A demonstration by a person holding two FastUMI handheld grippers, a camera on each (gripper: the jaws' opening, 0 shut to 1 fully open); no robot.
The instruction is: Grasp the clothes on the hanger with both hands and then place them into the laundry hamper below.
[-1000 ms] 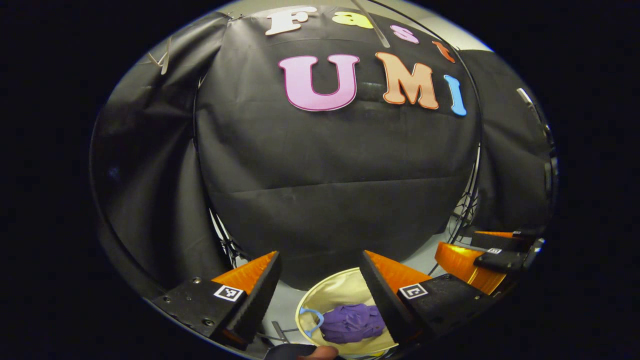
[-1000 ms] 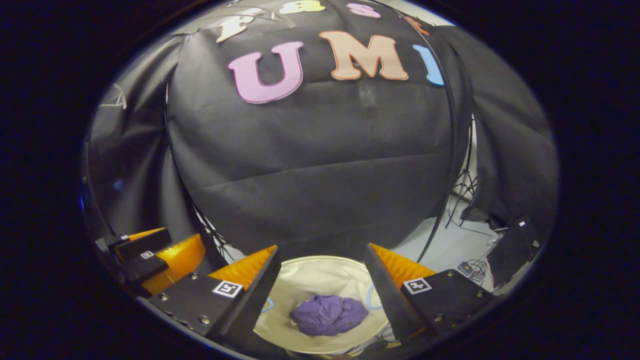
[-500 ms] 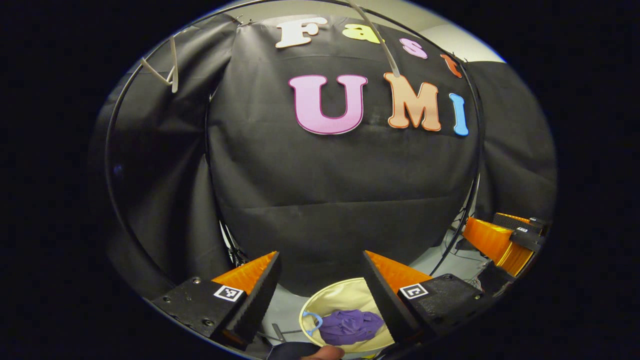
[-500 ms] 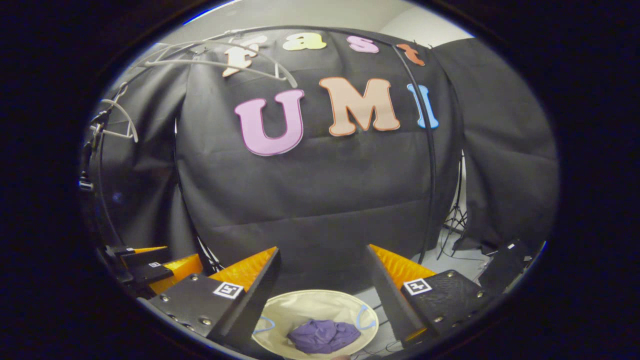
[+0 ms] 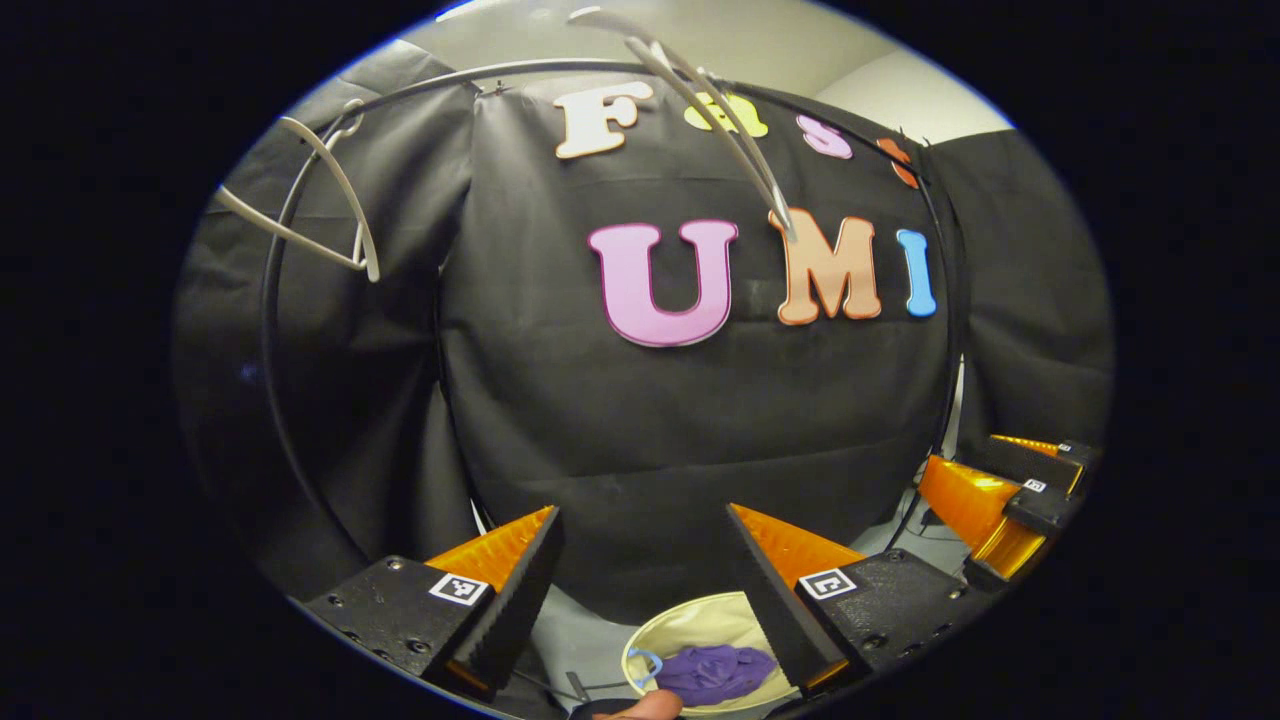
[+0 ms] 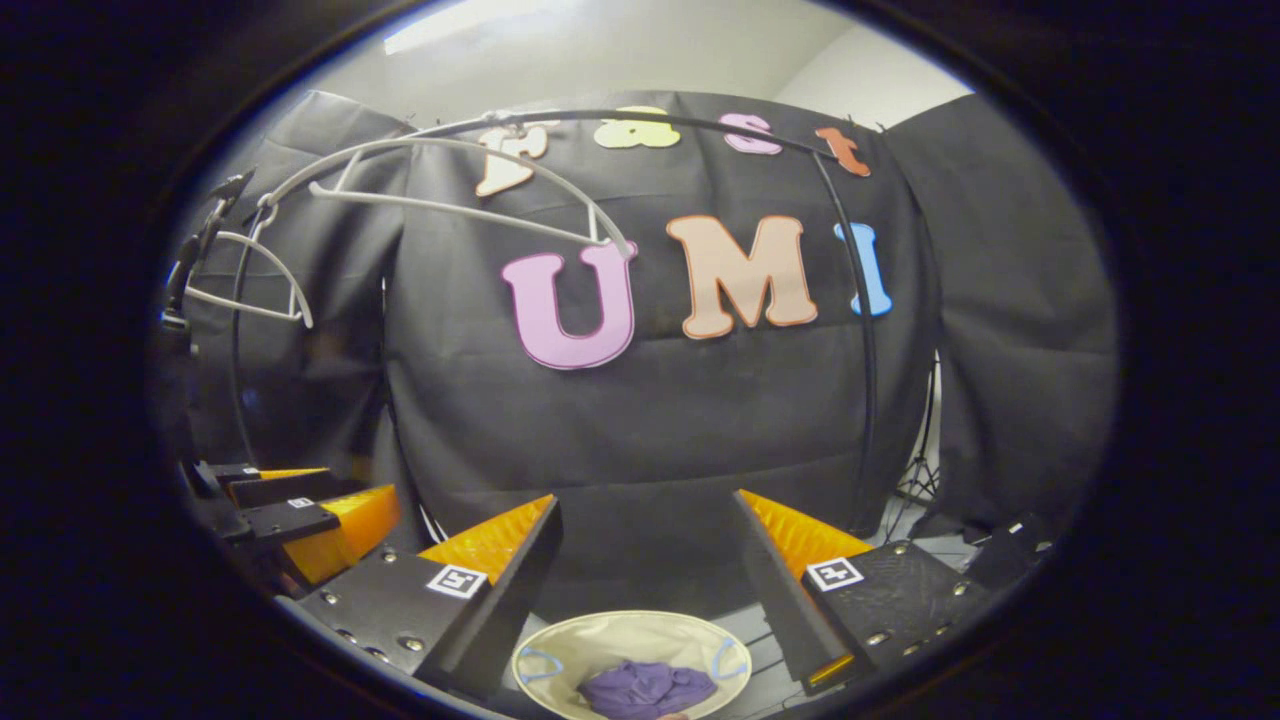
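A crumpled purple garment [image 5: 715,673] [image 6: 645,690] lies inside the round cream laundry hamper [image 5: 690,625] [image 6: 630,635] on the floor below. My left gripper [image 5: 645,580] is open, high above the hamper, nothing between its fingers. My right gripper [image 6: 650,570] is open too, also empty and well above the hamper. Bare white hangers [image 5: 330,215] [image 6: 460,190] hang on the black curved rail [image 6: 700,120]. In the left gripper view the right gripper [image 5: 1000,495] sits at the right edge; in the right gripper view the left gripper [image 6: 290,510] sits at the left.
A second white hanger [image 5: 710,140] slants down from the rail near the top. Another bare hanger [image 6: 245,280] hangs at the rail's left end. Stand legs and cables [image 6: 915,470] are on the pale floor at the right. A fingertip [image 5: 650,705] shows at the bottom edge.
Both grippers have risen and tilted upward, still open; the hamper with the garment has slid lower and smaller in both views, and the rail and bare hangers have come into sight.
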